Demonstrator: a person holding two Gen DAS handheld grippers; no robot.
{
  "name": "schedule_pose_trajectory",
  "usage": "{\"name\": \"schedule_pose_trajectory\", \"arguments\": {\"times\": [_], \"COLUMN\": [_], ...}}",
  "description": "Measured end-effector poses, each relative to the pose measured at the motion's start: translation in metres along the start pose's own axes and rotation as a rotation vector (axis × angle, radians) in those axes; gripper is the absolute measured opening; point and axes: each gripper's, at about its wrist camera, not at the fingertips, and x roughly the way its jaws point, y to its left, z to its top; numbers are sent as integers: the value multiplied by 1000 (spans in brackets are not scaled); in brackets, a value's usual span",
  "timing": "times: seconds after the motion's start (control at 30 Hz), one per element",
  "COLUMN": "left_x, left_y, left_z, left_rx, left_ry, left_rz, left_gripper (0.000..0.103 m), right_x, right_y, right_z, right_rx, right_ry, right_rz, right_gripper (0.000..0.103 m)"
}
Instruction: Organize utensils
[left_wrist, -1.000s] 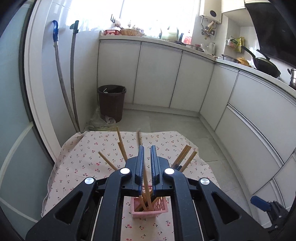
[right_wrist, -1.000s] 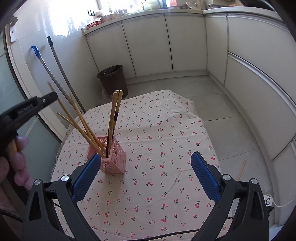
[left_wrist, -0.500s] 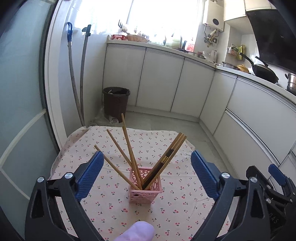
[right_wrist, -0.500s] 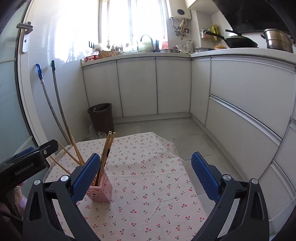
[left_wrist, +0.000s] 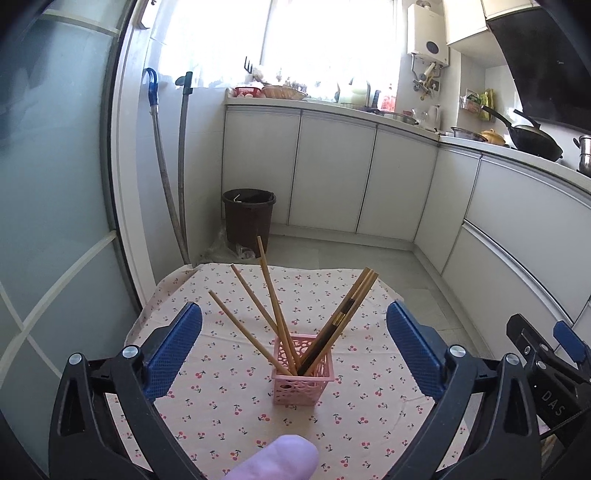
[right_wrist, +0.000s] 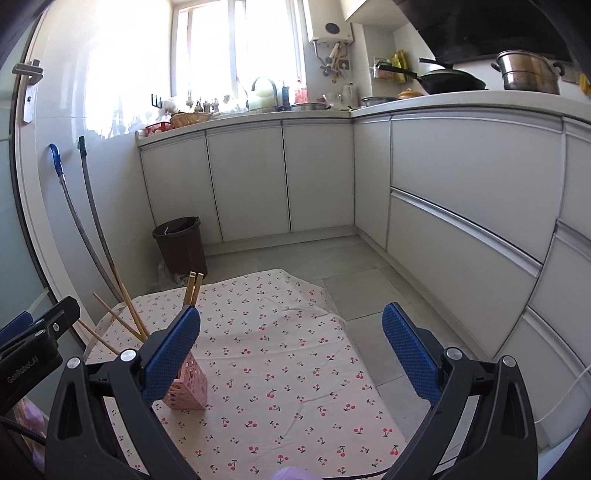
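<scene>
**Chopsticks racked in pink holder; both claws empty**

- Left claw (left_wrist: 294, 350): jaws spread wide, gripping nothing, poised above the tabletop and looking down on the holder, which sits between its blue pads.
- Wooden chopsticks (left_wrist: 271, 299): standing in the holder, fanned out. One group leans left, another, including a dark one, leans right; each rests on the rim because the basket is short.
- Pink lattice holder (left_wrist: 303, 373): upright on the cherry-print cloth (left_wrist: 229, 373), near its middle.
- Right claw (right_wrist: 290, 352): jaws wide, empty, aimed past the holder's right side at bare cloth.
- Status, judged: no loose utensil shows on the cloth; sorting looks complete.
</scene>
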Motion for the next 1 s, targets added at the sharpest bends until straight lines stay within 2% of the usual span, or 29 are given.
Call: {"name": "schedule_pose_trajectory", "arguments": {"times": [0.17, 0.4, 0.77, 1.0], "left_x": [0, 7, -1, 3], "left_y": [-3, -6, -17, -17], "left_z": [-4, -8, -9, -10], "left_rx": [19, 31, 57, 55], "left_ry": [-10, 46, 16, 36], "left_rz": [29, -3, -5, -2], "left_gripper": [96, 96, 96, 96], "right_x": [2, 6, 7, 9], "right_y": [4, 5, 0, -1], "right_z": [-2, -2, -3, -4], "right_rx": [-19, -20, -12, -20], "right_ry": [3, 8, 10, 19], "right_rz": [-20, -31, -45, -46], "right_gripper": [96, 96, 96, 96]}}
